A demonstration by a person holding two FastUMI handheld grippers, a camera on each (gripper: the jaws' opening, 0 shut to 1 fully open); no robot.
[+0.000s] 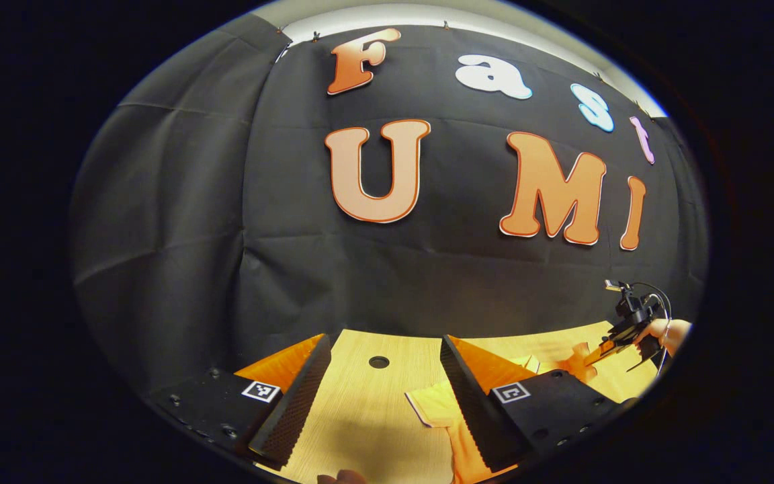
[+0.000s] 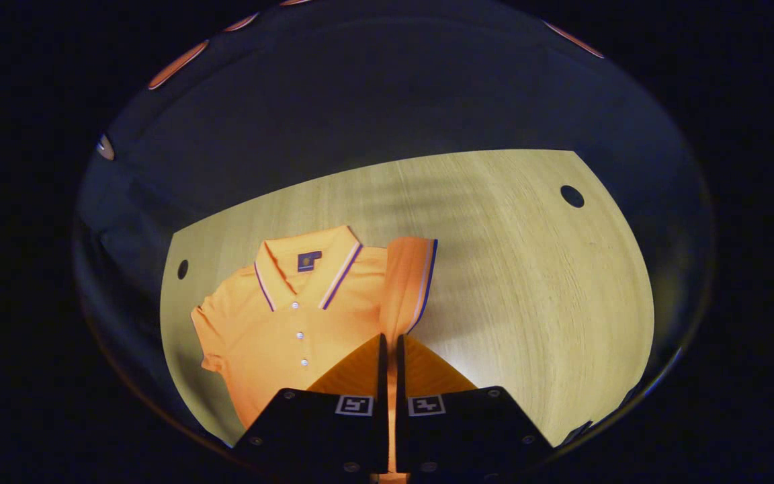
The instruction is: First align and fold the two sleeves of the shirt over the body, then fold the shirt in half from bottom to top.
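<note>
An orange polo shirt (image 2: pixel 273 329) lies face up on the wooden table (image 2: pixel 528 269), collar (image 2: pixel 306 265) toward the far edge, buttons showing. My right gripper (image 2: pixel 391 337) is shut on one sleeve (image 2: pixel 410 282), which stands lifted and stretched upward beside the collar. The shirt's other sleeve lies flat at the left. In the left gripper view, my left gripper (image 1: pixel 385 338) is open above the table, nothing between its fingers. A part of the shirt (image 1: pixel 437 407) lies beside its right finger. Farther right, the right gripper (image 1: pixel 605 346) pinches the raised sleeve (image 1: pixel 578 363).
A person's hand (image 1: pixel 669 333) holds the right gripper. The tabletop has round holes (image 2: pixel 572 195) (image 2: pixel 182 269) near its far corners, one of them (image 1: pixel 379 361) ahead of the left gripper. The black cloth wall stands behind the table. Bare wood stretches right of the shirt.
</note>
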